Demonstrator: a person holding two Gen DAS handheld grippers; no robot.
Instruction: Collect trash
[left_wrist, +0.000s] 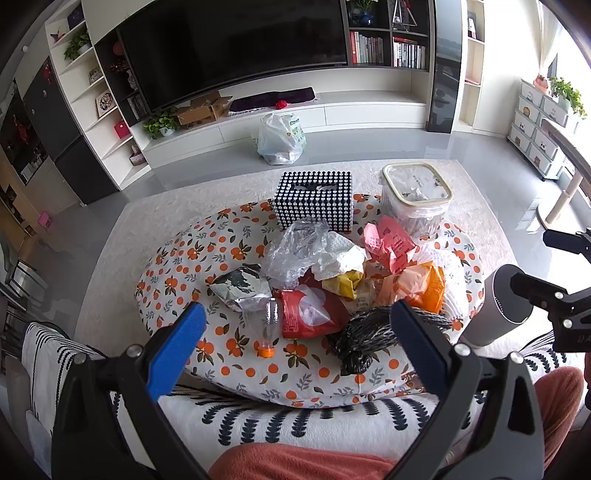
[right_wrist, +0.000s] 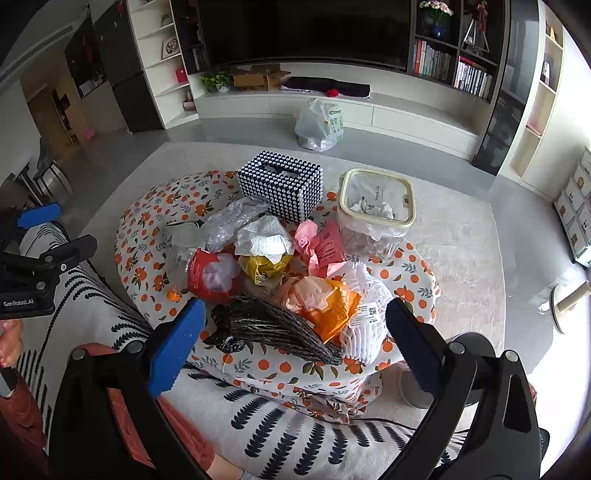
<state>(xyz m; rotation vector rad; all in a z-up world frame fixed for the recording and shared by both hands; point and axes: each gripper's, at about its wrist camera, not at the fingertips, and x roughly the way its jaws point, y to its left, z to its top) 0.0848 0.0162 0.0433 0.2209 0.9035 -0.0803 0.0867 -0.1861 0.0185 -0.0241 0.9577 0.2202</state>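
Left wrist view: left gripper (left_wrist: 297, 314) wide, empty, above desk (left_wrist: 173, 273).
Right gripper (right_wrist: 293, 314): wide, empty.
Trash: black bag (right_wrist: 273, 328), red packet (left_wrist: 314, 314), bottle (left_wrist: 269, 325), piled.

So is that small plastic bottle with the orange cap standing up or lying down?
Lying down. The bottle rests on its side on the tablecloth, cap toward the camera.
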